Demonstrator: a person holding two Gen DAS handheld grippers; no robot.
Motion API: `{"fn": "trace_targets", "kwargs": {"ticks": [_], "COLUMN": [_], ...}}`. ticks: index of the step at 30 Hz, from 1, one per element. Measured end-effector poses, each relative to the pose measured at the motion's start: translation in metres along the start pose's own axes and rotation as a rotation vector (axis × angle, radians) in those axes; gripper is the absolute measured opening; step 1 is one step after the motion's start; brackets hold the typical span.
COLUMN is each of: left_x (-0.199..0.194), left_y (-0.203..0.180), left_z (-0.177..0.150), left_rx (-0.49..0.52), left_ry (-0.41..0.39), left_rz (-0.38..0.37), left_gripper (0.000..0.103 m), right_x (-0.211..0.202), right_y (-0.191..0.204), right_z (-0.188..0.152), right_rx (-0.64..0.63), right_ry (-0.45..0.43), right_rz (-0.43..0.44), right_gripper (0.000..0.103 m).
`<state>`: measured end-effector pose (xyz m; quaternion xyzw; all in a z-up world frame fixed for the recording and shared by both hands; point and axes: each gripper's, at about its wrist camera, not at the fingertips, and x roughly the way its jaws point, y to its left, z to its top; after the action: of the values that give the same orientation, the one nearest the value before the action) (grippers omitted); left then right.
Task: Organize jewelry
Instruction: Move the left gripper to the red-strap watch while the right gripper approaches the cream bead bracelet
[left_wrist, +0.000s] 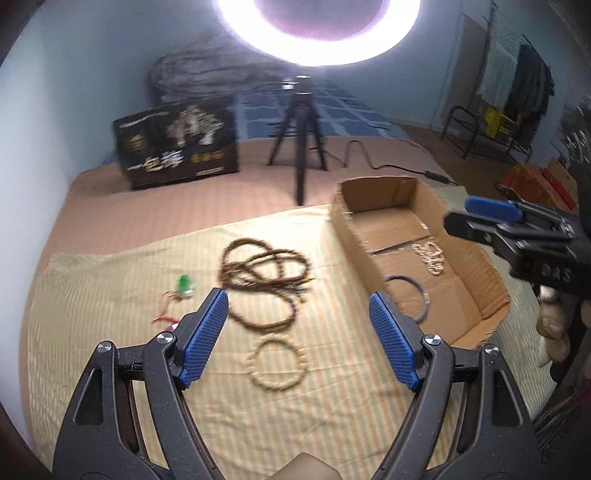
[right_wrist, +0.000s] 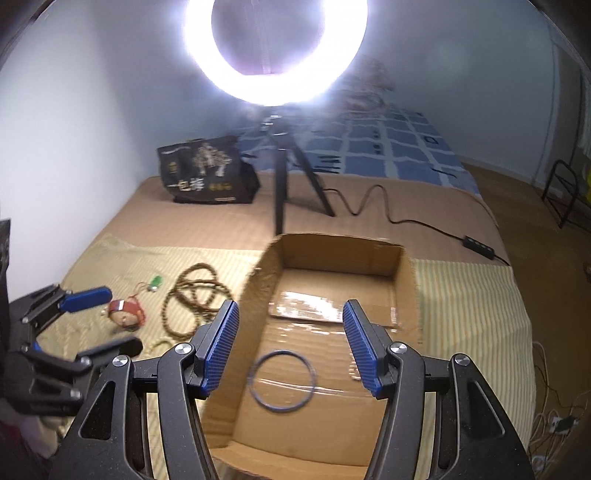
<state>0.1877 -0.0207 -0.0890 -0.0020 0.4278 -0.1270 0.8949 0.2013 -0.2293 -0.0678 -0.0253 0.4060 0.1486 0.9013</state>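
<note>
Far left on striped cloth (left_wrist: 332, 424): green pendant (left_wrist: 183, 285), red-and-tan charm (right_wrist: 125, 314), not yet boxed. Centre: brown bead strands (left_wrist: 264, 273), pale bead bracelet (left_wrist: 277, 363), also left out. Right, inside cardboard box (left_wrist: 345, 229): blue bangle (right_wrist: 282, 380), pearl piece (left_wrist: 430, 258), done. Left gripper (left_wrist: 297, 339) spread, empty. Right gripper (right_wrist: 290, 347) spread, empty, over box. Roughly a third sorted.
</note>
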Motion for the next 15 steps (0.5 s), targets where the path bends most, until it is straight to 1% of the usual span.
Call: {"fn": "trace_targets", "kwargs": {"ticks": [9,15], "left_x": [-0.007,-0.004], "left_y": [0.062,0.095], "left_z": [-0.018,-0.03], "left_rx": [-0.043,-0.044], "left_ry": [0.014,0.038], "left_rz": [0.087,0.136], "left_gripper": [0.081,0.081], "right_x": [0.014,0.03], "right_y": [0.057,0.096], "right_z": [-0.006,-0.014], "right_rx": [-0.075,-0.145], "right_ry": [0.038,0.092], "right_rz": [0.103,0.131], "right_gripper": [0.058,0.058]}}
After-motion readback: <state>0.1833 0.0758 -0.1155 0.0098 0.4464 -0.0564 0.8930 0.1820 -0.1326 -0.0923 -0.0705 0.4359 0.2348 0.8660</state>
